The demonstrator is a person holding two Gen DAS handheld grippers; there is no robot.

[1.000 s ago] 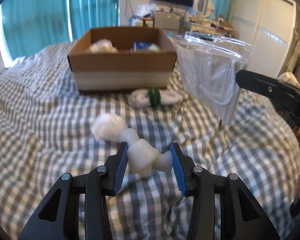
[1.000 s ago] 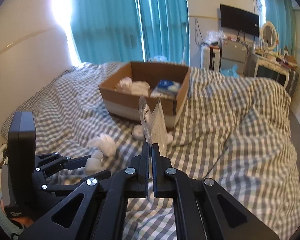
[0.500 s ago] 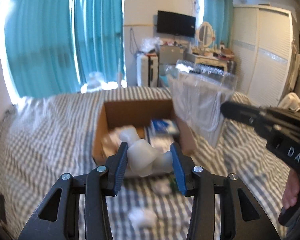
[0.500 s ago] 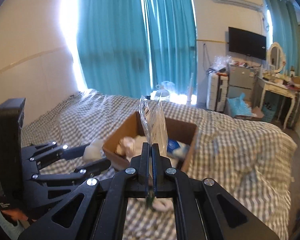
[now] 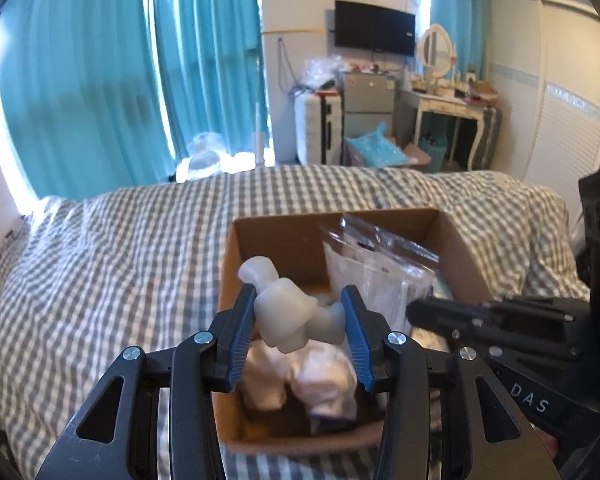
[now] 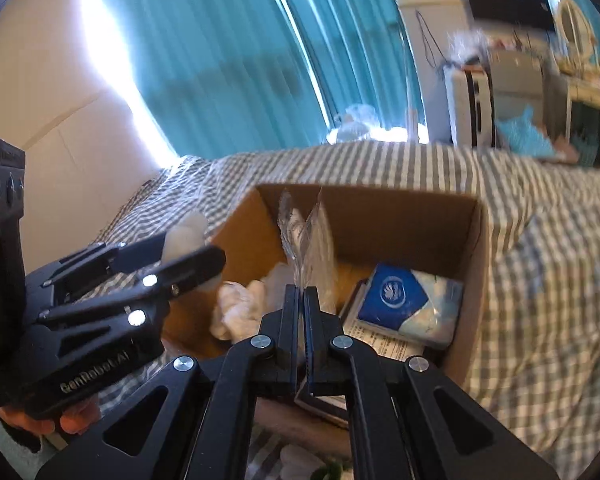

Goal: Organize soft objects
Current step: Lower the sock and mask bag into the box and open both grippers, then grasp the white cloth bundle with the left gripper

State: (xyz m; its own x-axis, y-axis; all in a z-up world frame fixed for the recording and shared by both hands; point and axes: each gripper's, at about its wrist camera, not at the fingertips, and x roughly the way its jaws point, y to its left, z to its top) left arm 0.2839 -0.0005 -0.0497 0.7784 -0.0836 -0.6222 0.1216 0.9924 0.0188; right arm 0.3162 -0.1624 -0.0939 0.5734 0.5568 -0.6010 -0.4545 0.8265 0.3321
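My left gripper (image 5: pixel 300 316) is shut on a white soft toy (image 5: pixel 284 316) and holds it above the left part of an open cardboard box (image 5: pixel 456 236). My right gripper (image 6: pixel 302 300) is shut on a clear plastic bag of face masks (image 6: pixel 308 244), held over the middle of the same box (image 6: pixel 472 248). The bag also shows in the left wrist view (image 5: pixel 376 276), with the right gripper (image 5: pixel 424 314) beside it. The left gripper (image 6: pixel 184 248) shows in the right wrist view at the box's left wall.
The box holds crumpled white cloth (image 5: pixel 304 376) and a blue and white tissue pack (image 6: pixel 404 304). It rests on a grey checked bed cover (image 5: pixel 100 264). Teal curtains (image 5: pixel 120 80), a desk and a wardrobe stand behind the bed.
Both grippers have moved forward and up from the bed to over the box, each carrying its object. The views now look down into the box.
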